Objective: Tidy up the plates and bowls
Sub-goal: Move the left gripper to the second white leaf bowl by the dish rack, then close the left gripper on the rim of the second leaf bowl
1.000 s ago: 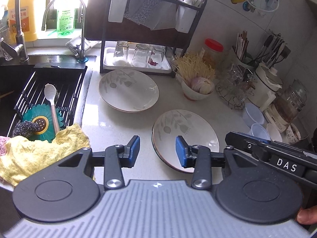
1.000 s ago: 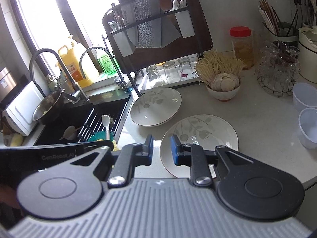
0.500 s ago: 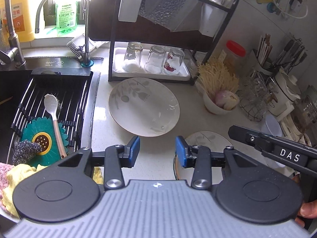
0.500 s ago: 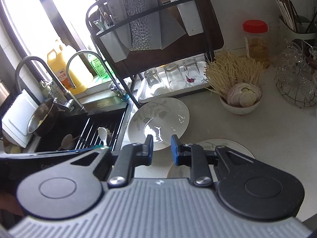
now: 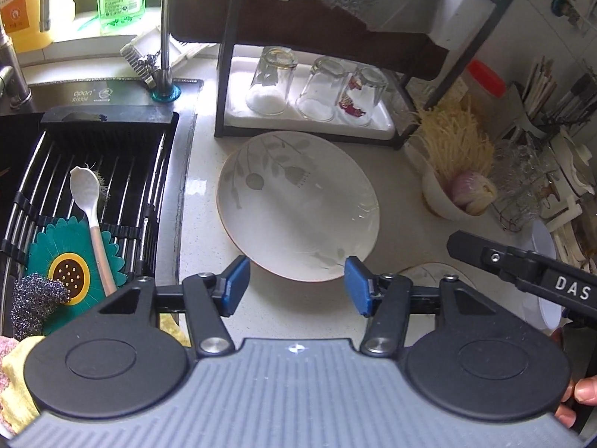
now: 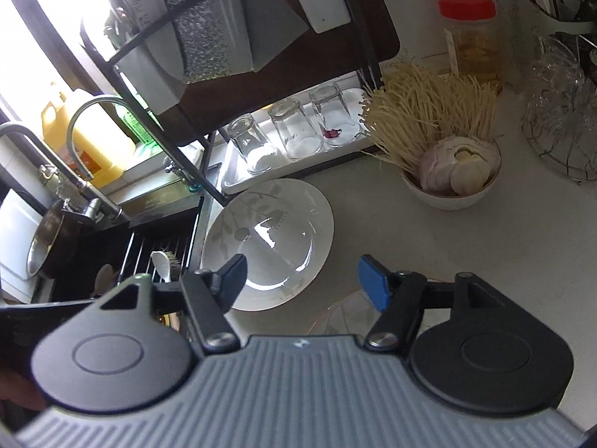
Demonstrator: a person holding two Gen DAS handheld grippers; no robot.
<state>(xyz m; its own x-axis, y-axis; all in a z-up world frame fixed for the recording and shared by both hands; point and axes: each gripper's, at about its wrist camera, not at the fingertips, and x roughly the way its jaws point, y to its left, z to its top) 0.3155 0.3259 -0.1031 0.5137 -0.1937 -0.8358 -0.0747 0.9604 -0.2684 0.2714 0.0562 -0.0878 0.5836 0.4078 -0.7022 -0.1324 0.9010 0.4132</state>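
Observation:
A white plate with a grey leaf print (image 5: 298,205) lies flat on the counter in front of the black dish rack (image 5: 238,86); it also shows in the right wrist view (image 6: 270,242). My left gripper (image 5: 296,286) is open and empty, its jaws spread at the plate's near rim. My right gripper (image 6: 306,282) is open and empty, just above the plate's near right edge. A second leaf-print plate (image 5: 433,276) lies nearer, mostly hidden under the grippers; its rim also shows in the right wrist view (image 6: 343,313).
The rack's white tray (image 5: 373,127) holds three upturned glasses. A white bowl (image 5: 444,201) with noodles and onion stands to the right. The sink (image 5: 93,194) with a spoon, scrubbers and cloths is at the left. A wire basket (image 6: 559,130) and a red-lidded jar (image 6: 472,37) are at the far right.
Both grippers moved forward from the near plate toward the far plate, and both opened their jaws wider. The near plate has slid mostly out of view beneath them.

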